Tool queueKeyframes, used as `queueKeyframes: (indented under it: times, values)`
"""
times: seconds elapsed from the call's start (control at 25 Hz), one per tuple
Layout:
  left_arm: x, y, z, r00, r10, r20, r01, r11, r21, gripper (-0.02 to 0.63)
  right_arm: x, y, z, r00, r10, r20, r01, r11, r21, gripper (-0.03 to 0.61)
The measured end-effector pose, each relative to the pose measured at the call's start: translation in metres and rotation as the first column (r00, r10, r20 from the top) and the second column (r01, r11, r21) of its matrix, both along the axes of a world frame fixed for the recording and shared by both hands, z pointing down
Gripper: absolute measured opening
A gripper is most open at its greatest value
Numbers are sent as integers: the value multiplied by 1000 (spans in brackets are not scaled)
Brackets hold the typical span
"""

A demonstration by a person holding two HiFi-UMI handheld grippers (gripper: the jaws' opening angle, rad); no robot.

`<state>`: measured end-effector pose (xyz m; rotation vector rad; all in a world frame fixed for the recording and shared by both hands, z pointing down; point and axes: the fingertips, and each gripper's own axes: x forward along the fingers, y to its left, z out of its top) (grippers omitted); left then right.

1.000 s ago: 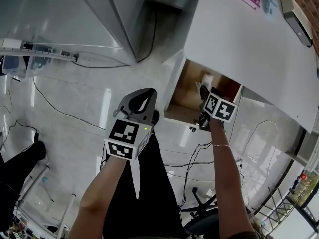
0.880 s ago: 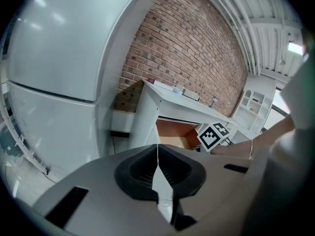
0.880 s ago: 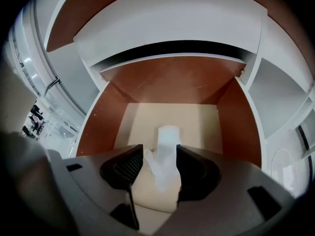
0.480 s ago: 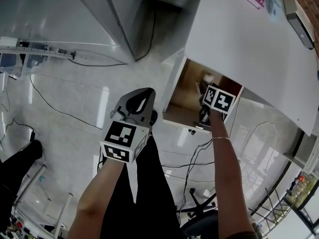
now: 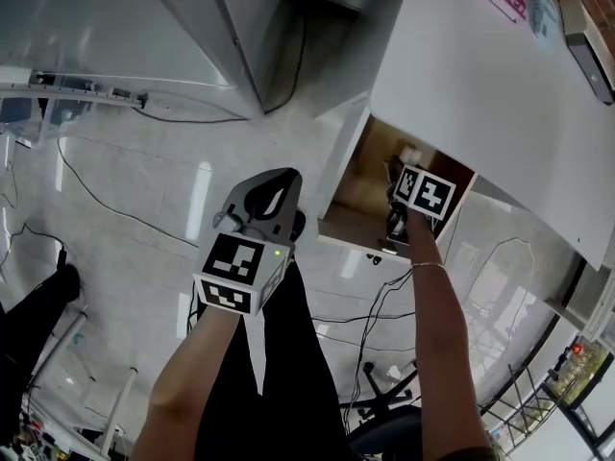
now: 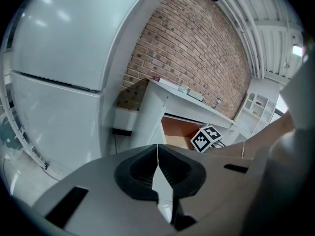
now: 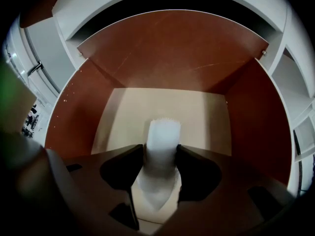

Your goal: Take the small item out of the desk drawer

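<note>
Head cam steeply down; R claw [image 7: 160, 151] cam close inside drawer [image 7: 147, 53], shared.

The left gripper [image 6: 157, 156] is smooth grey plastic with black ribbed pads, topped by a marker cube [image 5: 238, 272] of black-and-white squares with a tiny green light [image 5: 279, 251]. The right gripper [image 7: 161, 151] carries a second cube [image 5: 425, 193]. The person wears black trousers [image 5: 279, 373] and a thin bracelet [image 5: 424, 266].

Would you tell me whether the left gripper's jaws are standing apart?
No, the left gripper shows its jaws meeting along a thin seam, with nothing between them.
</note>
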<state>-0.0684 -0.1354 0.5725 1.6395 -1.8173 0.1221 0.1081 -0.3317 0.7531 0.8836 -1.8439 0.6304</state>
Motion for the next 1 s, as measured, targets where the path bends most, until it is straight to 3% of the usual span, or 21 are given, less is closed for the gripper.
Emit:
queueKeyframes:
  times: [0.68,1.0]
  values:
    - [-3,-10,1,1000,19,0,-19,1000,-4,23,2,0,5,999,11,-50,-10,1000,20,184]
    - [-2,-11,-6,999,34,7,-34,999,-3,23,-7,10,-12,1000,9,15,-9,999,34,181]
